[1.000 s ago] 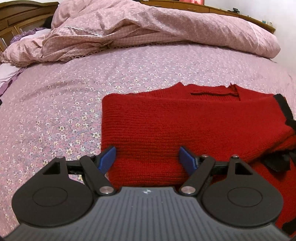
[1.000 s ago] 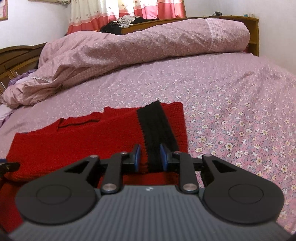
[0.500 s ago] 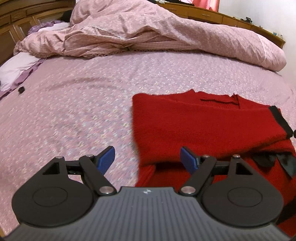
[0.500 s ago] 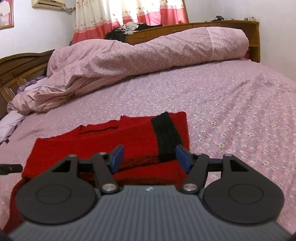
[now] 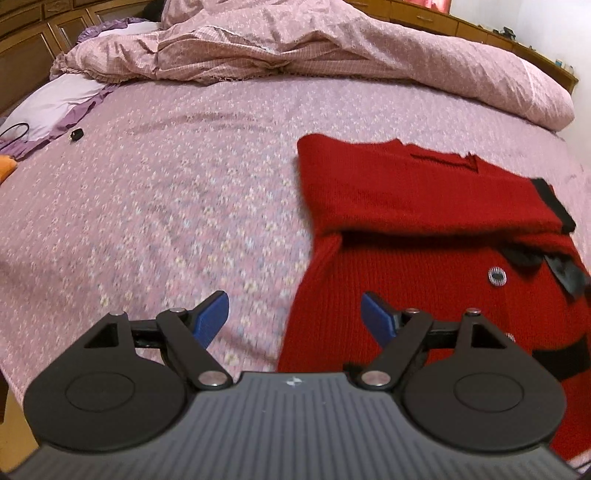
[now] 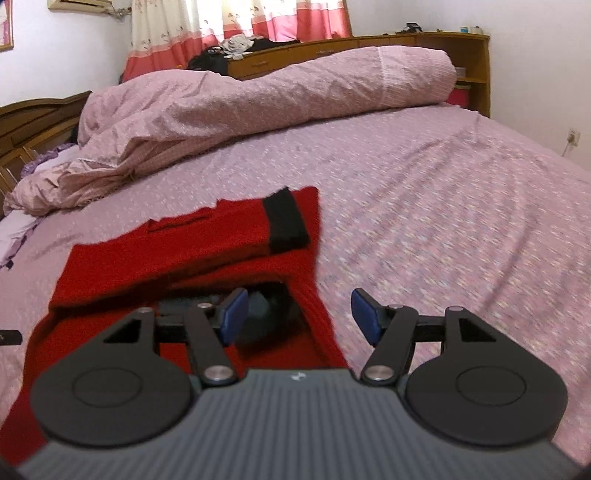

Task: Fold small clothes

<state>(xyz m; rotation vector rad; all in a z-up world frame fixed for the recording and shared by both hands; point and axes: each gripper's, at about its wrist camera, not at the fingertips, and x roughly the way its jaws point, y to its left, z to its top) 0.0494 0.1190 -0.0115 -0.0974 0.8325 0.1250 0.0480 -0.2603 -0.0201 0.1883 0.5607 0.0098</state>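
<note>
Red knit sweater (image 5: 424,206) lies on the flowered bedsheet (image 5: 166,192), sleeves folded across the chest; left gripper (image 5: 295,314) and right gripper (image 6: 295,314) jaws spread, empty, straddling its side edges — risk: loose sleeve fold slides open if one hem corner lifts first.

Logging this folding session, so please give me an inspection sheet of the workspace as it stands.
Surface: pink floral bedsheet, bare parts flat.
Job's things: red knitted sweater with black cuffs, a sleeve folded across its body.
Clutter: small black object; orange item at the edge.
Grippers: left claw open, empty; right claw open, empty.
Cables: thin black loop on the pillow.
Surroundings: bunched pink duvet, wooden headboard shelf, curtains.
</note>
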